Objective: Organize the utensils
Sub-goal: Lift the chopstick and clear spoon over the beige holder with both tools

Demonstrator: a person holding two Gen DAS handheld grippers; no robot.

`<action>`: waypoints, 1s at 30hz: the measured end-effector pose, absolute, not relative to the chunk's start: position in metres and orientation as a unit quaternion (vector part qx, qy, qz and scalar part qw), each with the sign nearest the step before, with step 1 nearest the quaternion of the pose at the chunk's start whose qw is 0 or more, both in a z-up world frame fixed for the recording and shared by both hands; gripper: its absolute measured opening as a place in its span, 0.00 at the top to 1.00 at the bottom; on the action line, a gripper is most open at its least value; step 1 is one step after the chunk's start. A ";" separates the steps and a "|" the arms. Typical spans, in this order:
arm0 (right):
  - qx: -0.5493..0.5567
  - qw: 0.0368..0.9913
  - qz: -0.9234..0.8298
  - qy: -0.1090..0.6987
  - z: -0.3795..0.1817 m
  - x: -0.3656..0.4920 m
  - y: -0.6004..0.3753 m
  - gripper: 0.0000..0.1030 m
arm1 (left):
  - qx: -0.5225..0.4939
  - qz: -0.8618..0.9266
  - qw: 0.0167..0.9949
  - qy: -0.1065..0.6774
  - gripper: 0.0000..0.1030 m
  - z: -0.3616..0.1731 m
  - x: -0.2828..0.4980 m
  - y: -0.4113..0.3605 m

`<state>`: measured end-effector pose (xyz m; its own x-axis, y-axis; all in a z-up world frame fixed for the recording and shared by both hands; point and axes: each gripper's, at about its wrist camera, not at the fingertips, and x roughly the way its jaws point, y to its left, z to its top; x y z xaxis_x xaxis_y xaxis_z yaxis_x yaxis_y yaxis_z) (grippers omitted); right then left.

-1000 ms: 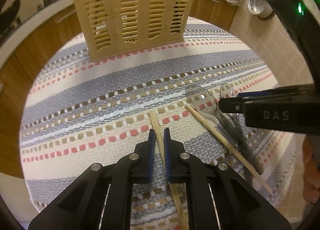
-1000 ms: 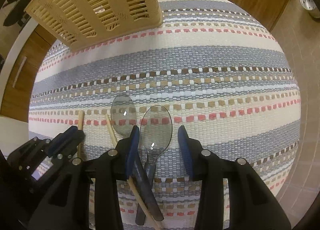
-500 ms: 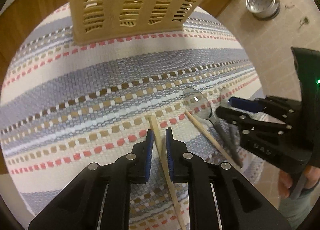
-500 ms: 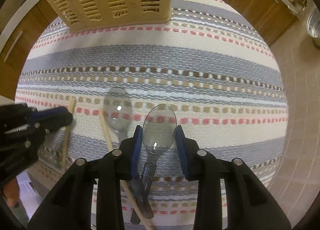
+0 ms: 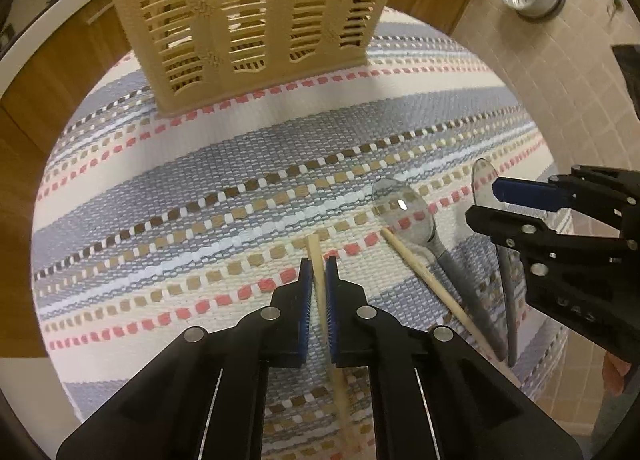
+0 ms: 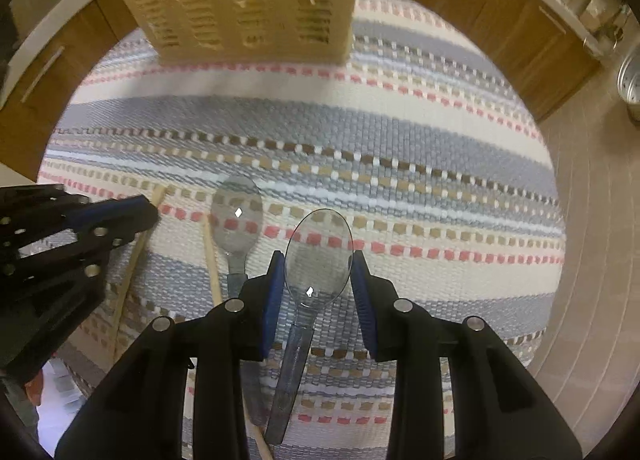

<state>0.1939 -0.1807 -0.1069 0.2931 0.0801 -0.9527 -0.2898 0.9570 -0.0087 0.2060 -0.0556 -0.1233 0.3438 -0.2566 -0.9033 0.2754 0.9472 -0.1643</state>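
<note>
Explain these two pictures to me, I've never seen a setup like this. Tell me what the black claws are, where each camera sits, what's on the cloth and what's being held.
There is no robot: a person holds a two-fingered claw in each hand, and each carries a wide-angle camera looking along its fingers.

The left view shows the left claw shut on a wooden chopstick. The right view shows the right claw with its blue pads at either side of a clear plastic spoon; they appear to grip its bowl.

On the striped cloth lie a second chopstick and a second clear spoon, with a tan slatted basket standing behind them.
</note>
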 end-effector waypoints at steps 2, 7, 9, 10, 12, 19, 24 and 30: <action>-0.089 0.811 0.121 0.566 -0.095 0.189 -0.186 0.71 | -0.028 -0.179 0.823 0.538 0.97 -0.121 0.202 -0.047; -0.075 0.839 0.138 0.521 -0.063 0.174 -0.201 0.70 | -0.078 -0.191 0.852 0.481 0.97 -0.097 0.189 -0.027; -0.071 0.851 0.143 0.501 -0.050 0.167 -0.201 0.70 | -0.083 -0.193 0.866 0.454 0.97 -0.082 0.183 -0.019; -0.067 0.854 0.145 0.496 -0.045 0.164 -0.204 0.70 | -0.085 -0.193 0.872 0.441 0.97 -0.075 0.181 -0.017; -0.058 0.860 0.143 0.487 -0.035 0.160 -0.209 0.70 | -0.090 -0.195 0.882 0.419 0.97 -0.063 0.175 -0.011; -0.020 0.884 0.149 0.442 -0.008 0.158 -0.222 0.70 | -0.086 -0.191 0.917 0.339 0.97 -0.016 0.157 -0.002; 0.005 0.904 0.151 0.399 0.016 0.158 -0.226 0.70 | -0.085 -0.185 0.934 0.293 0.97 0.016 0.157 0.002; 0.039 0.935 0.149 0.319 0.053 0.165 -0.227 0.70 | -0.103 -0.175 0.956 0.214 0.97 0.057 0.169 0.014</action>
